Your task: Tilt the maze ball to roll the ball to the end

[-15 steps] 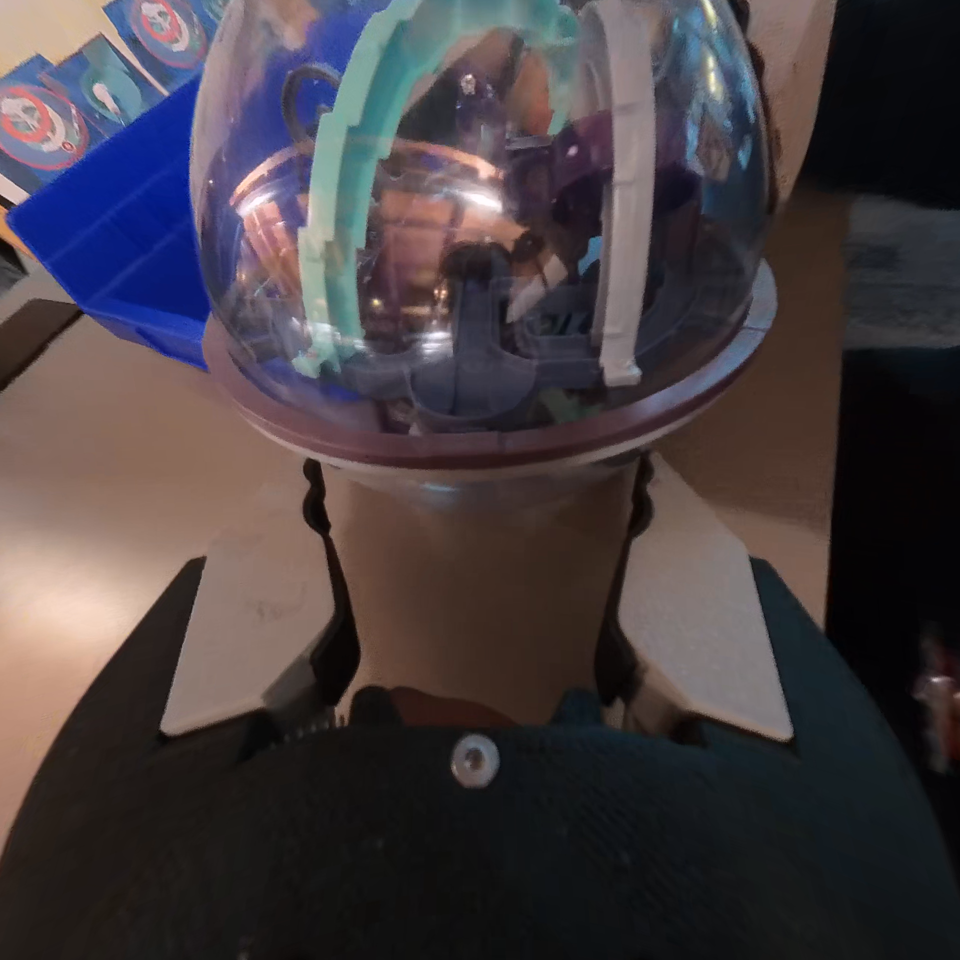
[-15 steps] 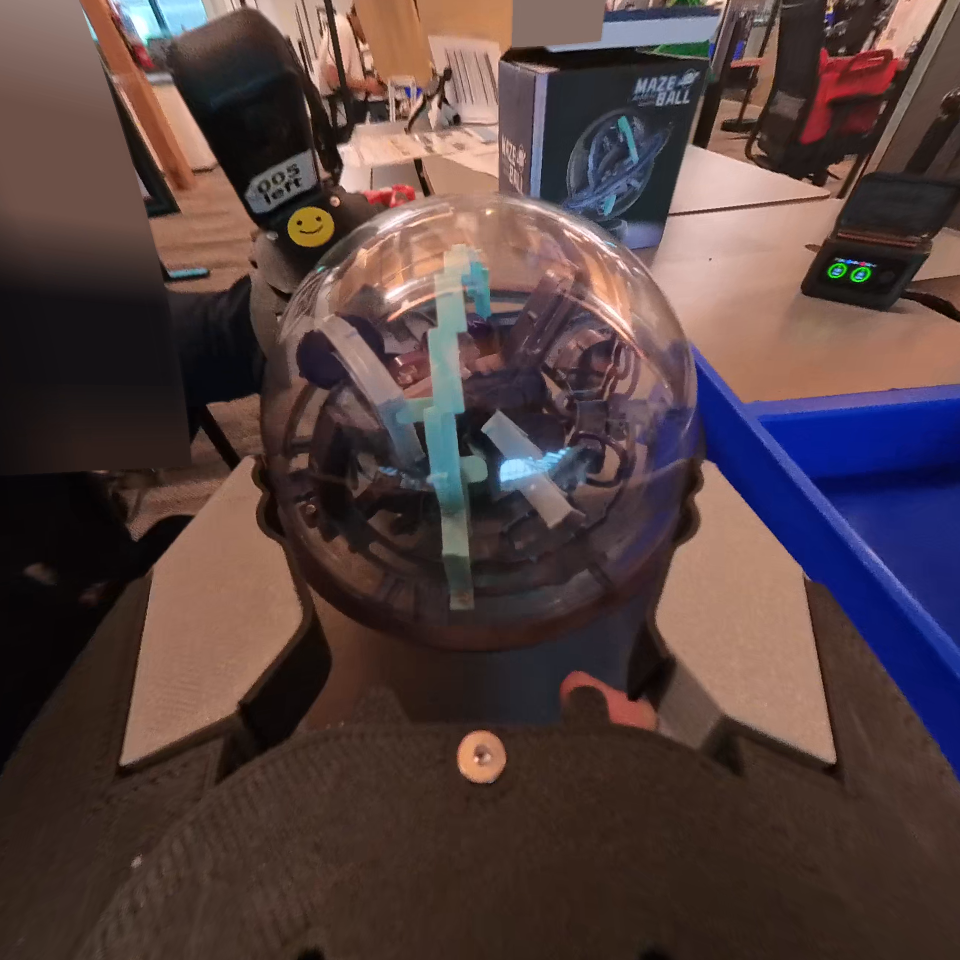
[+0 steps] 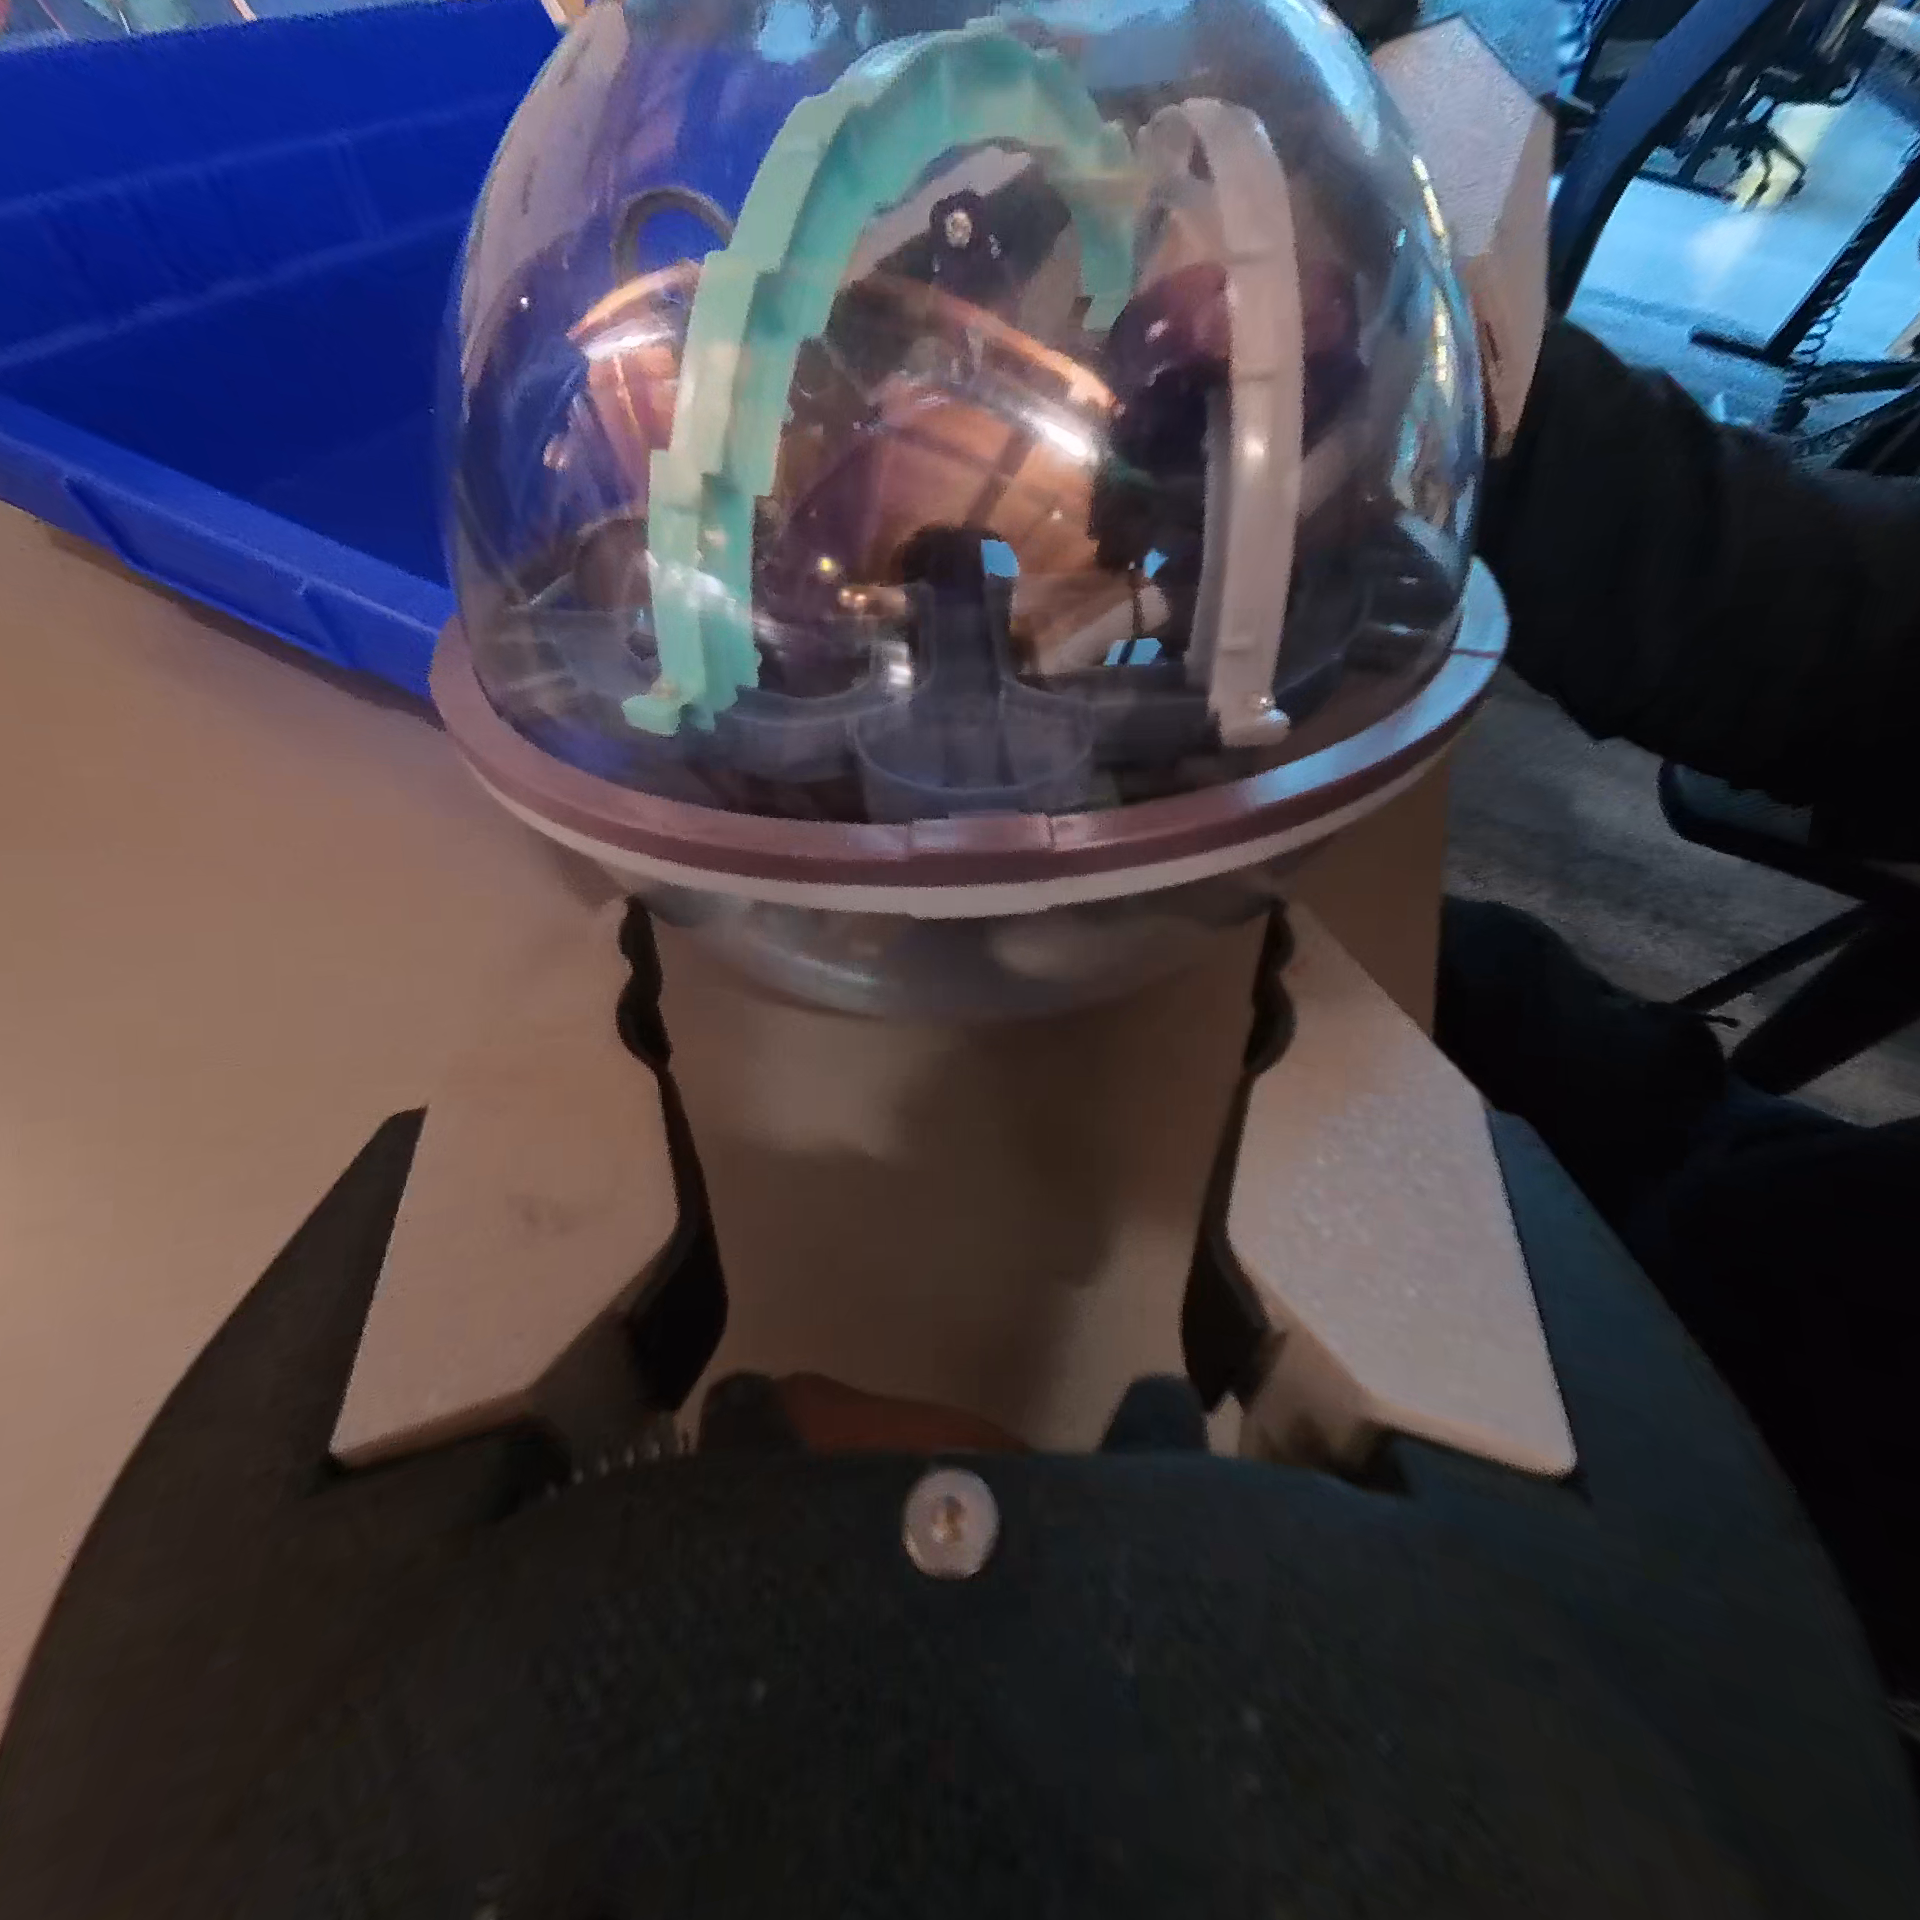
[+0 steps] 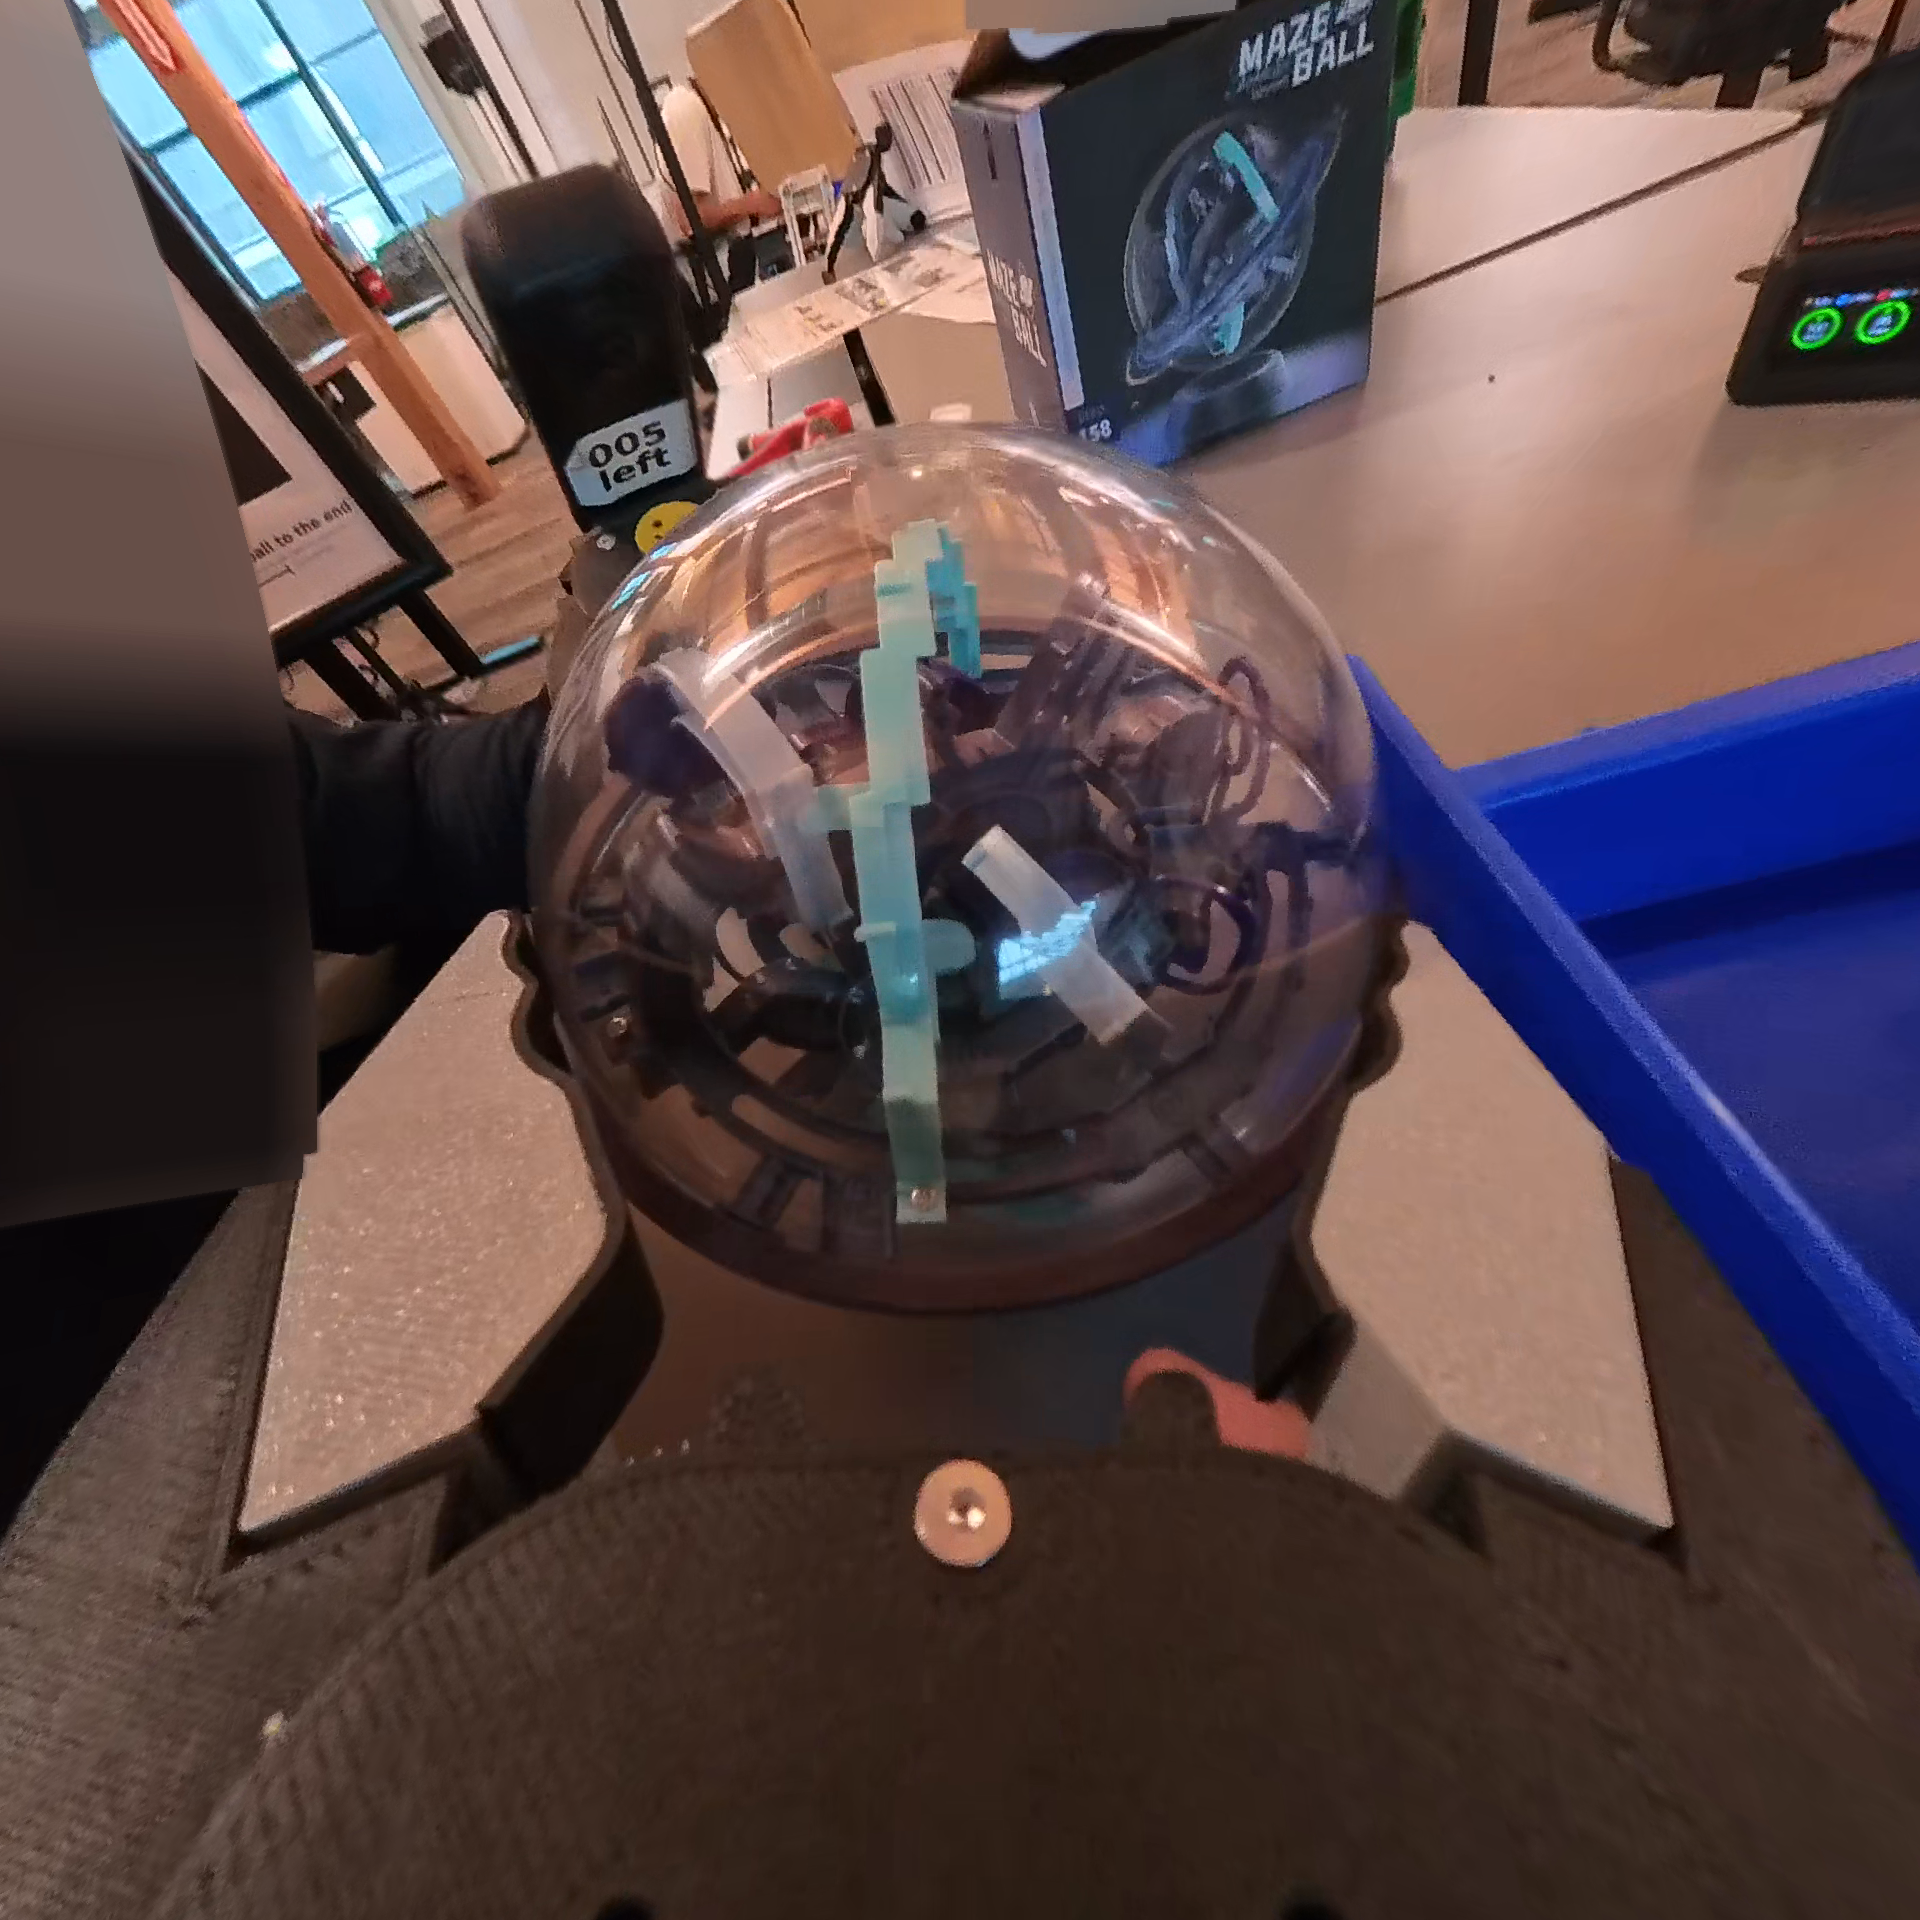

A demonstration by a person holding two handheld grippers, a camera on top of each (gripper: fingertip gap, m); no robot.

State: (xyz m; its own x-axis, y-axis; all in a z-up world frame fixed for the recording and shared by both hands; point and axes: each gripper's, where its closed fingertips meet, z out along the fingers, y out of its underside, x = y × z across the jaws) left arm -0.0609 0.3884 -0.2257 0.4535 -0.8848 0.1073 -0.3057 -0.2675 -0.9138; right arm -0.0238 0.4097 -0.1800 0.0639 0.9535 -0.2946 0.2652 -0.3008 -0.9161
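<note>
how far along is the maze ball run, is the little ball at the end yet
Done: the maze ball is off the table, gripped between the left claw and the right claw. In hand: tilting it, its rim slanted in the left wrist view. Left: getting the small ball to the end. I can't make it out among the teal track and dark tracks, so progress inside is unclear.

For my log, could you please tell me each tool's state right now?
Left tool: shut on the maze ball.
Right tool: shut on the maze ball.
</note>
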